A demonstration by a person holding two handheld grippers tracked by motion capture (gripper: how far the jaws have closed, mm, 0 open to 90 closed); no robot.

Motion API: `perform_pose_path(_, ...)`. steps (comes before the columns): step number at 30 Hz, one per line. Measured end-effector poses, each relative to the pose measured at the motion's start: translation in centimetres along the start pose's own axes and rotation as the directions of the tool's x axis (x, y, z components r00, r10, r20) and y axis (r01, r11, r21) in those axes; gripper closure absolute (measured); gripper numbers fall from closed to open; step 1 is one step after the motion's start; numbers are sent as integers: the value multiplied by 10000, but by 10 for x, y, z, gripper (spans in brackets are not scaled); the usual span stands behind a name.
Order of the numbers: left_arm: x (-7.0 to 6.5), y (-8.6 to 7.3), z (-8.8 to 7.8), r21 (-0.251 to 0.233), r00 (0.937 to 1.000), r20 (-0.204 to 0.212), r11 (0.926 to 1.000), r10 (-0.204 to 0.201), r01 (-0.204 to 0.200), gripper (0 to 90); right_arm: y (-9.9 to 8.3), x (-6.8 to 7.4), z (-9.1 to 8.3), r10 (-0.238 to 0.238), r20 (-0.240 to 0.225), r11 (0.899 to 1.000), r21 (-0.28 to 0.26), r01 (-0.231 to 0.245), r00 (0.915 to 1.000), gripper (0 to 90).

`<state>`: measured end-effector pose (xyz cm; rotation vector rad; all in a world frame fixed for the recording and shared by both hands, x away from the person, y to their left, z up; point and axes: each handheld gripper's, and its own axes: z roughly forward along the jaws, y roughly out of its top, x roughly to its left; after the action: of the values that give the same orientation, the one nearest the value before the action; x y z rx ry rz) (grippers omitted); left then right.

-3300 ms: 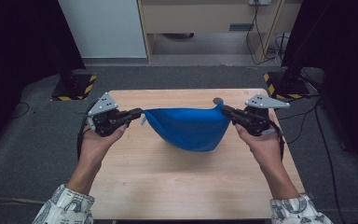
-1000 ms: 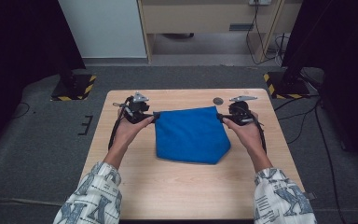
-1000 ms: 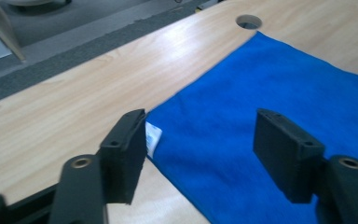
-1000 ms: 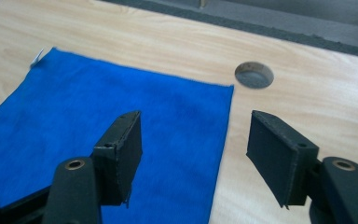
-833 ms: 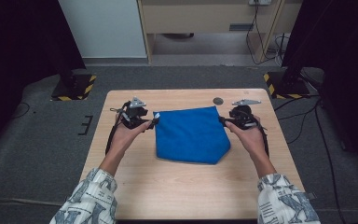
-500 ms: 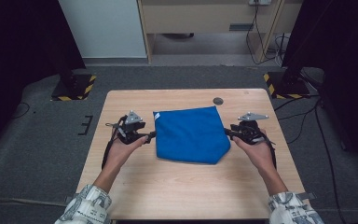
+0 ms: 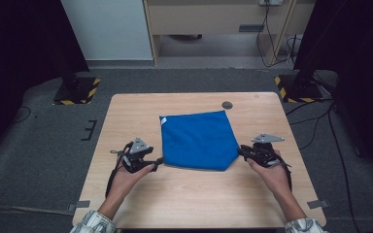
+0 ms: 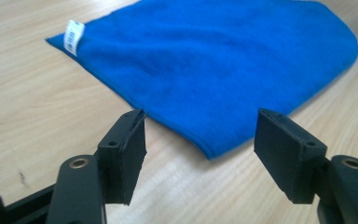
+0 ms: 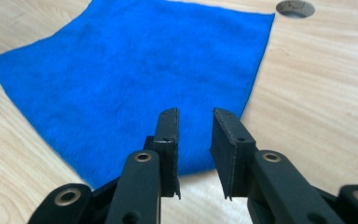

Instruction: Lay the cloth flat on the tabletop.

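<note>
On the desk (image 7: pixel 141 116), midway between the side edges, the blue cloth (image 7: pixel 197 140) lies flat, its white tag (image 8: pixel 74 31) at the far left corner. Left hand-held gripper (image 7: pixel 156 161): jaws wide, empty, just short of the cloth's near left corner. Right hand-held gripper (image 7: pixel 242 150): jaws narrow, having just been closing, nothing between them, at the near right corner. Both grippers have come back from the cloth's far corners, which they held a second ago.
</note>
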<state>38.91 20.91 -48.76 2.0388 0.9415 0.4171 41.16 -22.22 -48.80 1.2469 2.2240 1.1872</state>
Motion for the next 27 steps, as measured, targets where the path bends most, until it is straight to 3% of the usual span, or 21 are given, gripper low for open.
perform_pose_path(6, -5, -16, 5, 203, 9999, 131, 9998, 40, -42, 322, -10, 1, 2, 101, -43, 9999, 54, -101, 9999, 747)
perform_pose_path(8, -5, -21, 9, 404, 9998, 199, 9991, 100, -108, 316, -13, 2, 4, 199, -42, 9997, 148, -198, 9998, 712)
perform_pose_path(9, -5, -23, 10, 477, 9997, 220, 9988, 109, -120, 311, -15, 1, 6, 294, -110, 9994, 207, -291, 9995, 648)
perform_pose_path(12, -6, -27, 13, 693, 9993, 316, 9974, 199, -221, 302, -16, 1, 6, 317, -92, 9992, 238, -315, 9995, 604)
perform_pose_path(20, -12, -27, 23, 659, 9992, 363, 9976, 179, -203, 283, -17, 4, 6, 482, -235, 9987, 162, -478, 9986, 479)
perform_pose_path(27, -17, -25, 31, 730, 9993, 283, 9970, 228, -249, 284, -20, 12, 16, 69, -373, 9986, 533, -49, 9993, 409)
